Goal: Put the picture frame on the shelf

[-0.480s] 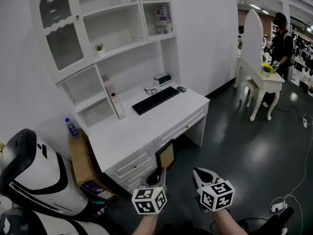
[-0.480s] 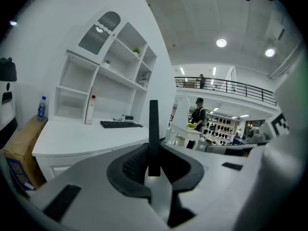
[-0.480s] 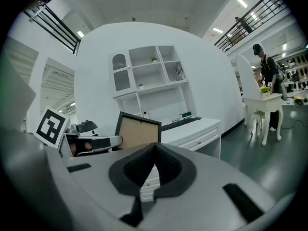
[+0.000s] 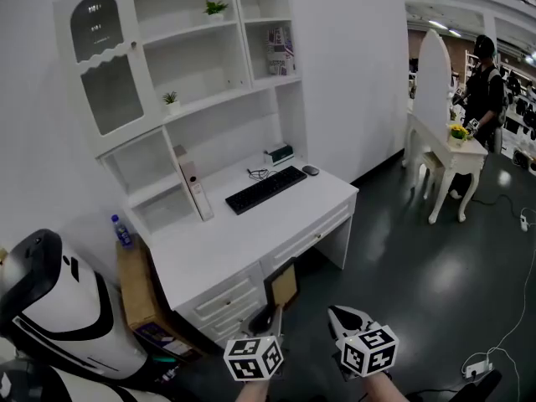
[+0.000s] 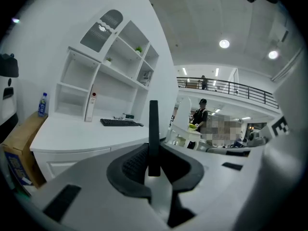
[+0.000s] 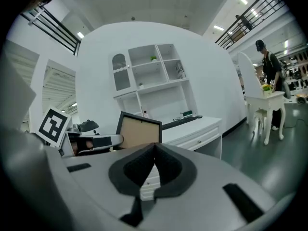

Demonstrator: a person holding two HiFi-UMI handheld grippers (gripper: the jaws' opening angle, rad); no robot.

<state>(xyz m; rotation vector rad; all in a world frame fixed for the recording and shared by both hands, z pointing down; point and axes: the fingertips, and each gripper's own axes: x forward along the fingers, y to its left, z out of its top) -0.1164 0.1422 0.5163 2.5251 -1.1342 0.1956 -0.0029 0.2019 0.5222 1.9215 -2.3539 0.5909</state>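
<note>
The picture frame, black-rimmed with a tan back, stands upright in my left gripper, which is shut on its lower edge. The left gripper view shows the picture frame edge-on, a thin dark bar between the pads. Beside it on the right, my right gripper is shut and holds nothing; its jaws meet. From there the picture frame shows to the left. Both hover low in front of the white desk. The white shelf unit rises above the desk.
A keyboard, a mouse and an upright binder are on the desk. Small plants sit on the shelves. A cardboard box and a bottle stand left. A person is by a white table far right.
The whole head view has slid down a little. Both grippers sit lower in the picture but keep their place relative to the desk. The frame stays in the left gripper.
</note>
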